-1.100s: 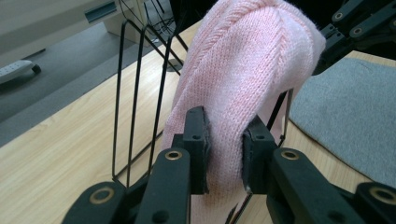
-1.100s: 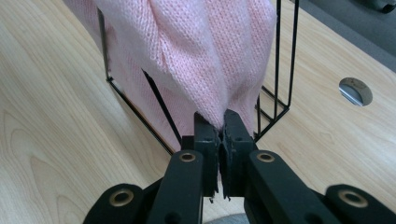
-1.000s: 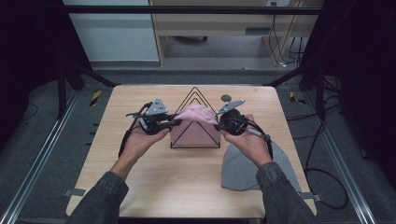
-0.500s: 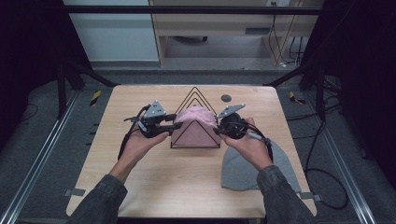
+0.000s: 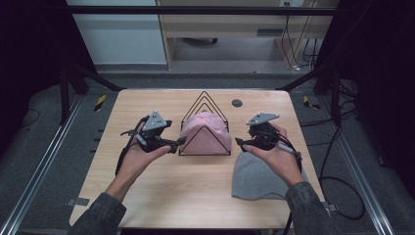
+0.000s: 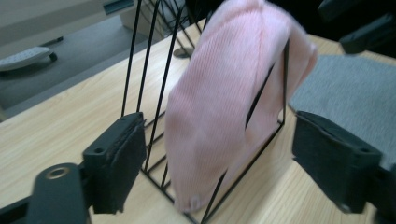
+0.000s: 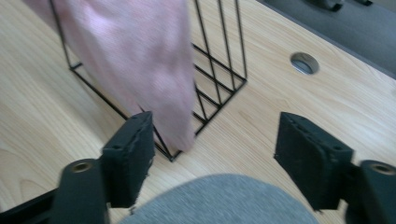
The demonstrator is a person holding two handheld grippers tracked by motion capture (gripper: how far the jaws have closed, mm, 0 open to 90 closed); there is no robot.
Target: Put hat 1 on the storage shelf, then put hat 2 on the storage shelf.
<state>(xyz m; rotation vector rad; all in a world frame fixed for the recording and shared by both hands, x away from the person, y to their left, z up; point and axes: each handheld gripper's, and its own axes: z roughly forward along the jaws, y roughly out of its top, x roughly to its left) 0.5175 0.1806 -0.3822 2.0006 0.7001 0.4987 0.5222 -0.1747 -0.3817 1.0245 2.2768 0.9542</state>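
Both jaws have just been opening, nothing between them; the pink hat (image 5: 205,137), draped loosely over the wire rack (image 5: 203,105), could slide off toward the grey hat (image 5: 259,176) at its 4 o'clock.

Both grippers let go of the pink hat and draw back

The left gripper (image 5: 180,142) and right gripper (image 5: 238,142), which pinched the pink hat (image 5: 205,134) at its sides a second ago, have just been opening their jaws and now sit apart from it, leaving it draped alone over the wire rack (image 5: 204,101)
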